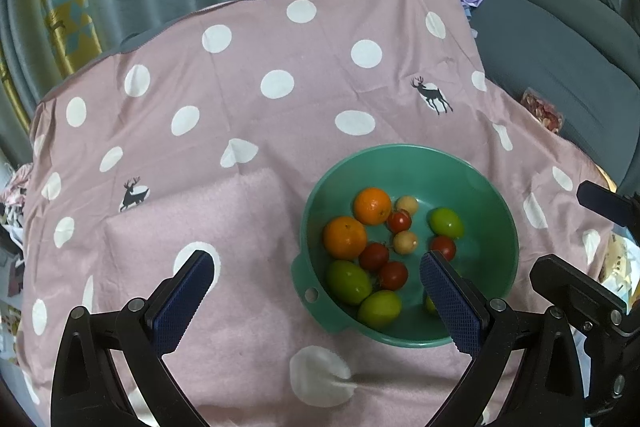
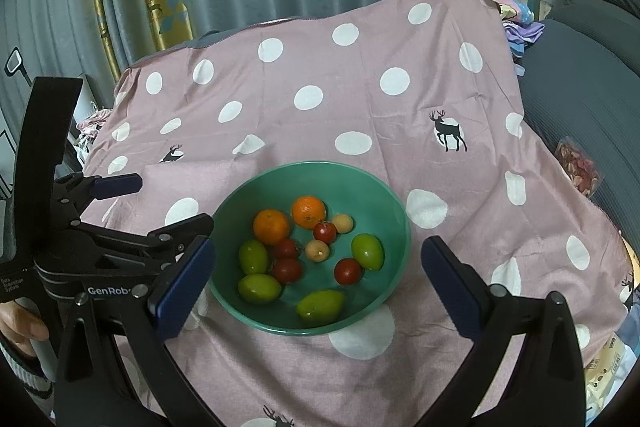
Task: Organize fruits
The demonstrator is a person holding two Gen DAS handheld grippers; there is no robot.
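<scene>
A green bowl [image 1: 472, 183] sits on a pink polka-dot cloth and also shows in the right wrist view [image 2: 360, 187]. It holds two oranges [image 1: 372, 205], several red tomatoes [image 1: 394, 275], several green fruits [image 1: 347, 281] and two small pale fruits [image 1: 405, 241]. My left gripper [image 1: 318, 291] is open and empty, just above the bowl's near-left rim, its right finger over the bowl. My right gripper [image 2: 318, 281] is open and empty, hovering over the bowl's near side. The left gripper also shows at the left of the right wrist view [image 2: 160, 203].
The pink cloth [image 1: 260, 131] covers the table, with a folded raised patch left of the bowl. A grey sofa [image 1: 560, 39] stands at the right. A bag of reddish snacks [image 1: 544, 111] lies at the cloth's right edge. Grey curtains hang behind.
</scene>
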